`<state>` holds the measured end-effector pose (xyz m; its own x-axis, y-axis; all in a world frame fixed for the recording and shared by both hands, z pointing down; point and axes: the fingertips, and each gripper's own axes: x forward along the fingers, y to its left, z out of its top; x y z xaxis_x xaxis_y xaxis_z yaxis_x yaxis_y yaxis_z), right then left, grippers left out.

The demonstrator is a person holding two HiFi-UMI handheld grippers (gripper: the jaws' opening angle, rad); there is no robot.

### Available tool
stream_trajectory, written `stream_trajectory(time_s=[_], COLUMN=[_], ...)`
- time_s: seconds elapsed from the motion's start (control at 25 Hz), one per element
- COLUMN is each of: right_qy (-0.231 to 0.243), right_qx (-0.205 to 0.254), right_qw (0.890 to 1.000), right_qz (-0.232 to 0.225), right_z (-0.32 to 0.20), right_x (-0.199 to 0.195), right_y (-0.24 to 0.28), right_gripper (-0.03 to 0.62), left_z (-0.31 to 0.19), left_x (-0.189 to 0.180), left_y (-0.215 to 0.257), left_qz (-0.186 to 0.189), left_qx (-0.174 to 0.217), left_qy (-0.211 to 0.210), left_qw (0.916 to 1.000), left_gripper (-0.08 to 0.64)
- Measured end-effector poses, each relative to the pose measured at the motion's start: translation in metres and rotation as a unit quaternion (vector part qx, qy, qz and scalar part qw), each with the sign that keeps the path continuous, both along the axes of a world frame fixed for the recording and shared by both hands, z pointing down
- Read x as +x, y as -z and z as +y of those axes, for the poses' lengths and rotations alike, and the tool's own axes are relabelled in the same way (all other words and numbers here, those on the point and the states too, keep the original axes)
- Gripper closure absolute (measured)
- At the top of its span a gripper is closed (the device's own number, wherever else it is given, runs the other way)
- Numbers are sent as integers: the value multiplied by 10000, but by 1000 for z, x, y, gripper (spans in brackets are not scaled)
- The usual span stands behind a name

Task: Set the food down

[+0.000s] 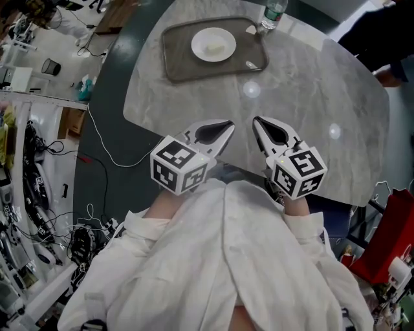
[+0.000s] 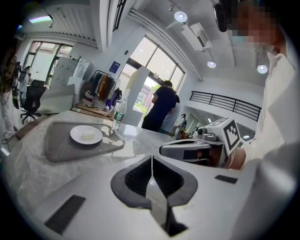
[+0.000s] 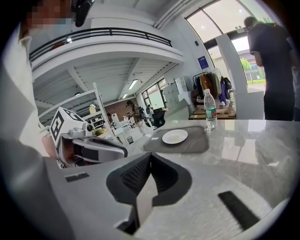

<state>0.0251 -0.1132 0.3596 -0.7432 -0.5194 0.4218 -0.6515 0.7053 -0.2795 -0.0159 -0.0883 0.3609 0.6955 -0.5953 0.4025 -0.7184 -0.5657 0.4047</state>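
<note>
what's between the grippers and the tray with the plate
In the head view, only bare marble tabletop separates the left gripper and right gripper from the tray.

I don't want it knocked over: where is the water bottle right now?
In the head view the water bottle stands on the marble table's far side, just beside the grey tray's far right corner.

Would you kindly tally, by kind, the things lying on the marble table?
tray: 1
plate: 1
piece of food: 1
water bottle: 1
Total: 4
</note>
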Motion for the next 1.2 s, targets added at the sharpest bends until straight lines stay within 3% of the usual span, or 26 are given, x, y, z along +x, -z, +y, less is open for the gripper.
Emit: stream_trajectory(time_s=[0.36,0.8,1.2], right_qy=[125,1009,1127], right_qx=[23,61,143], right_qw=[9998,9938,9920], right_qz=[121,467,551], right_z=[5,17,16], right_x=[-5,-5,-3], right_y=[3,4,10], right_gripper=[589,589,589], left_z=[3,8,3], left_x=[1,15,14], left_y=[-3,-9,-4], left_qz=[49,118,159], left_qx=[-88,-84,-8], left_qy=[-140,-358,-370], left_qw=[9999,9993,9992], left_gripper=[537,537,537])
